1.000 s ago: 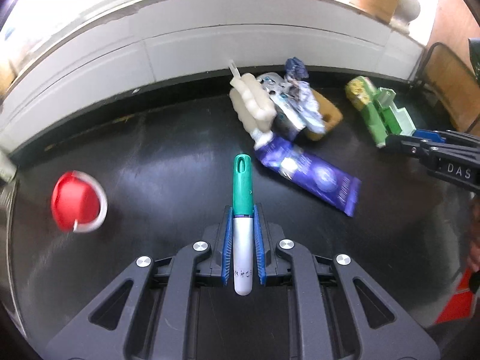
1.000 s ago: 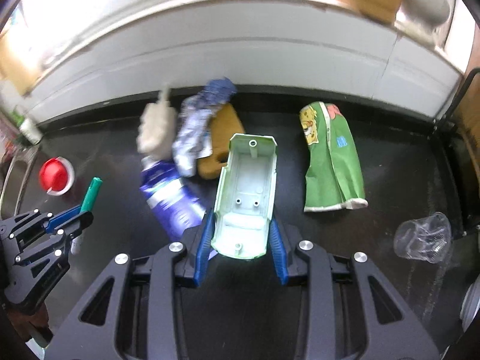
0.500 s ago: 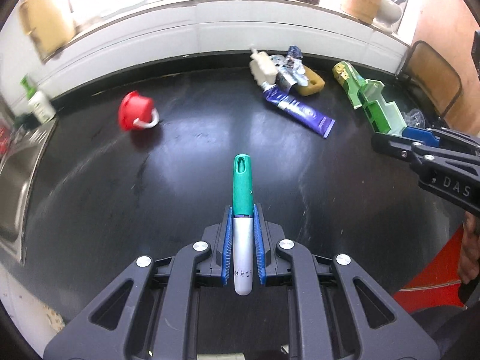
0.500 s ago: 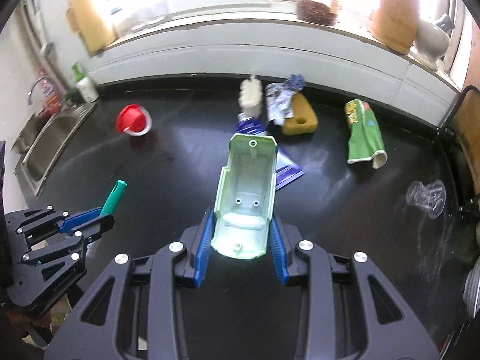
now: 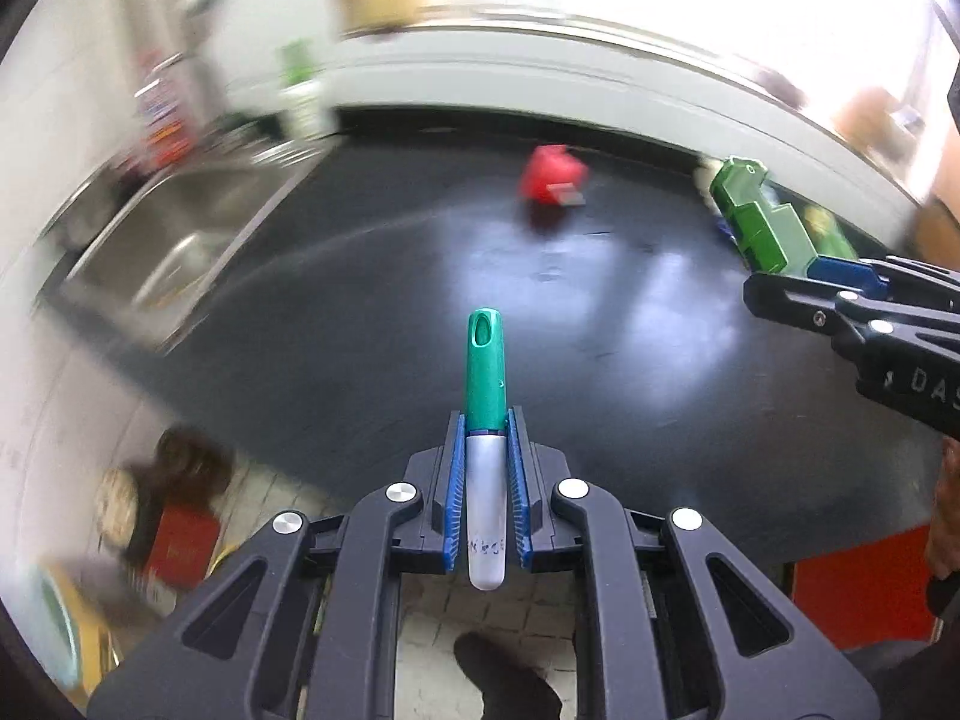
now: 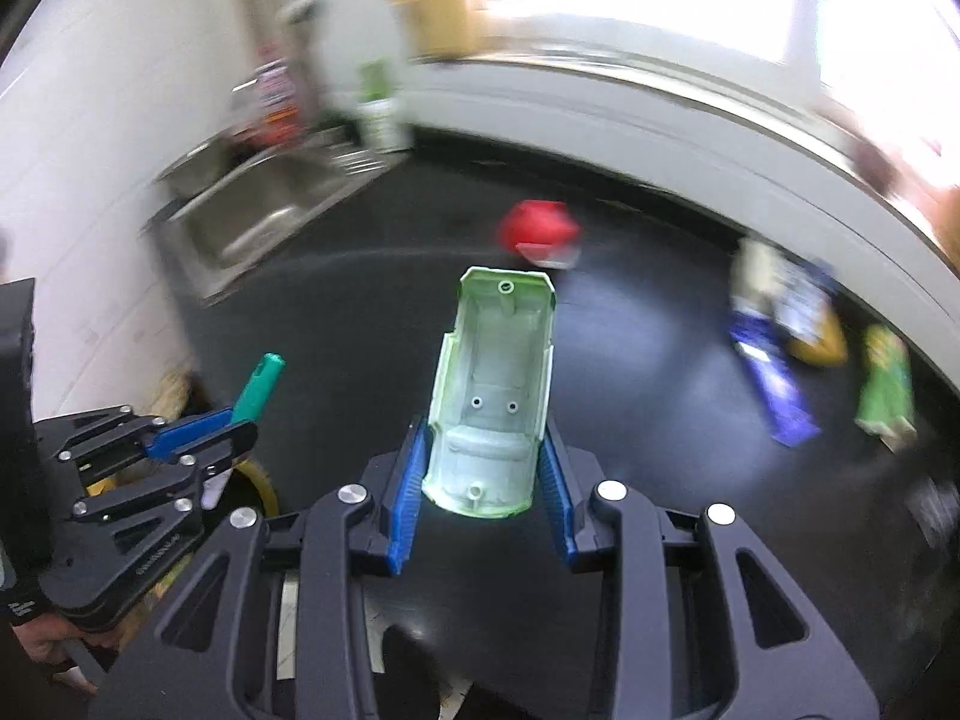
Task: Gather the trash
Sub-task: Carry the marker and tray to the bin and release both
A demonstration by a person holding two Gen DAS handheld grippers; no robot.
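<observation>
The black countertop (image 5: 372, 324) fills the middle of both views, and its broad central area lies bare. In the left wrist view its near edge crosses the lower left of the frame, with tiled floor and blurred clutter below it. The steel sink (image 5: 174, 240) is set into the counter at the upper left. The white backsplash (image 6: 690, 138) bounds the far edge.

Motion blur smears the background. The bottles behind the sink and the wrappers (image 6: 780, 324) at the right of the right wrist view cannot be identified in detail. The red cap (image 6: 540, 228) lies near the far edge, upper centre.

The right gripper (image 6: 486, 468) pinches the pale green plastic shell (image 6: 498, 384) between its blue pads, hollow side toward the camera. The left gripper (image 5: 486, 480) clamps the green-capped marker (image 5: 485, 432), cap pointing forward.

Compared with one second earlier, both views have swung toward the sink. The counter edge and floor now show, and the trash pile has shifted from centre to the right. Both grips are unchanged.
</observation>
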